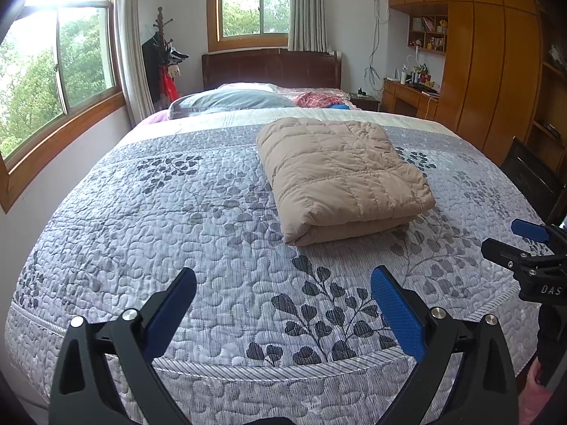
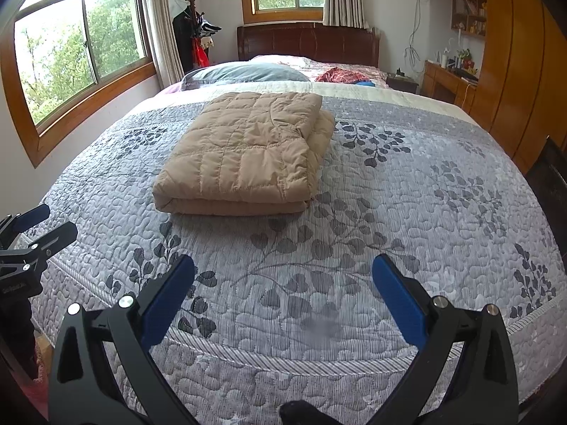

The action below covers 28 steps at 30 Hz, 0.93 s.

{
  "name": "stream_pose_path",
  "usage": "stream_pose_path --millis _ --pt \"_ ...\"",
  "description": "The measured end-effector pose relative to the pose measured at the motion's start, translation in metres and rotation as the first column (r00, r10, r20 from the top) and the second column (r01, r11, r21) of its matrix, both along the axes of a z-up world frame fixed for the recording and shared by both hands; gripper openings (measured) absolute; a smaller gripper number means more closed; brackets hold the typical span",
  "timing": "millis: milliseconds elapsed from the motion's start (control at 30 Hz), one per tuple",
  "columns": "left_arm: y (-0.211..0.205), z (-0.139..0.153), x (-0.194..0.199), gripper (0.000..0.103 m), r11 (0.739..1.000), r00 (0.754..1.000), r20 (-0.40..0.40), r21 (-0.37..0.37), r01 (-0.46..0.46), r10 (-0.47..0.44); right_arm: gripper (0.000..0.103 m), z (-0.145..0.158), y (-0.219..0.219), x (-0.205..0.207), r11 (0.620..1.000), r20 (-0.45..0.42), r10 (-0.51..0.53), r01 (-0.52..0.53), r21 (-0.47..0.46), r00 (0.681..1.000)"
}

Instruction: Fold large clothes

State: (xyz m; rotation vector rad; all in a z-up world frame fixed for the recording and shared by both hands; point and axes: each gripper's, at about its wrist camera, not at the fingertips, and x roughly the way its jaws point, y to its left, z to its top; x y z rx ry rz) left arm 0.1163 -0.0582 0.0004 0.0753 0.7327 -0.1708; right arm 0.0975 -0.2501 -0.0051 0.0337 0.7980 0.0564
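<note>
A tan quilted down jacket (image 1: pixel 340 177) lies folded into a thick rectangle in the middle of the bed; it also shows in the right wrist view (image 2: pixel 244 152). My left gripper (image 1: pixel 283 283) is open and empty, held above the foot of the bed, well short of the jacket. My right gripper (image 2: pixel 283 272) is open and empty too, beside the left one. The right gripper shows at the right edge of the left wrist view (image 1: pixel 521 241), and the left gripper shows at the left edge of the right wrist view (image 2: pixel 42 223).
The bed has a grey leaf-patterned quilt (image 1: pixel 177 219), a grey pillow (image 1: pixel 230 101) and red checked cloth (image 1: pixel 319 100) near the dark headboard (image 1: pixel 273 69). Windows (image 1: pixel 60 71) line the left wall. A wooden wardrobe (image 1: pixel 492 71) and desk (image 1: pixel 407 97) stand on the right, with a dark chair (image 1: pixel 531 177).
</note>
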Motion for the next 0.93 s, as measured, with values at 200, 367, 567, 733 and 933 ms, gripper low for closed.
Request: stream_pose_path --millis 200,367,567,733,933 --pt "0.0006 -0.0005 0.0012 0.099 1.000 1.000 -0.004 -0.002 0.002 -0.002 0.100 -0.0004 -0.0006 0.0009 1.000 -0.001 0.003 -0.003 -0.003 1.000" --pt "0.0005 -0.0003 0.0012 0.099 1.000 1.000 -0.003 -0.003 0.002 -0.002 0.100 -0.0004 0.0002 0.0007 1.000 0.000 0.003 -0.003 -0.003 1.000" --pt "0.0003 -0.0008 0.0015 0.099 1.000 1.000 -0.003 -0.004 0.006 -0.006 0.100 -0.0012 -0.0004 0.0019 1.000 -0.002 0.006 -0.006 -0.004 1.000" --pt "0.0003 -0.0008 0.0017 0.099 1.000 1.000 -0.001 -0.004 0.006 -0.006 0.100 -0.0015 -0.0005 0.0019 1.000 -0.002 0.005 -0.005 -0.003 1.000" --pt "0.0007 -0.0007 0.0018 0.099 1.000 1.000 -0.002 -0.004 0.005 -0.005 0.100 -0.0011 0.0000 0.0018 1.000 -0.003 0.005 -0.005 -0.004 1.000"
